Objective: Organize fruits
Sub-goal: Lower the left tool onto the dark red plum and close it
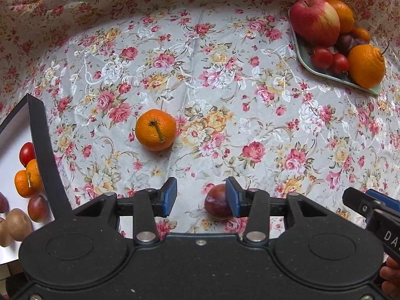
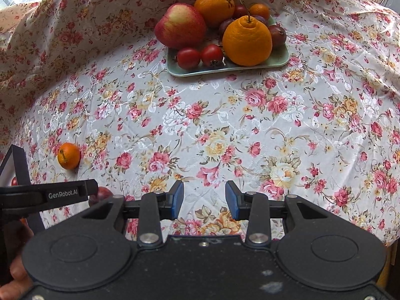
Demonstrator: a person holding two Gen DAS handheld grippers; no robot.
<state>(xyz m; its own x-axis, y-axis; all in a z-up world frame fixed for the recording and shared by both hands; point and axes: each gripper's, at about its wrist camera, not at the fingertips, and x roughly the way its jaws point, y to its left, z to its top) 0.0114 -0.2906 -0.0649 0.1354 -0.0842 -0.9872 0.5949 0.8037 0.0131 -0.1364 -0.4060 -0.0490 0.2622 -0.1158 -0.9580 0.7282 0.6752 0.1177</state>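
Observation:
In the left wrist view, my left gripper (image 1: 201, 197) is open just above the floral cloth. A dark red plum (image 1: 216, 206) lies between its fingers, against the right pad. An orange mandarin (image 1: 156, 130) with a stem sits ahead and to the left. My right gripper (image 2: 203, 200) is open over bare cloth with nothing between its fingers. From the right wrist view the mandarin (image 2: 68, 155) is far left, and the plum (image 2: 101, 193) is partly hidden behind the left gripper's finger (image 2: 50, 195).
A pale green tray (image 2: 225, 71) at the back holds an apple (image 2: 180, 26), big oranges (image 2: 247, 42), tomatoes and plums. A black-rimmed white box (image 1: 41, 135) at the left holds a tomato, mandarins, a plum and kiwis. The right gripper's finger (image 1: 367, 205) reaches in at right.

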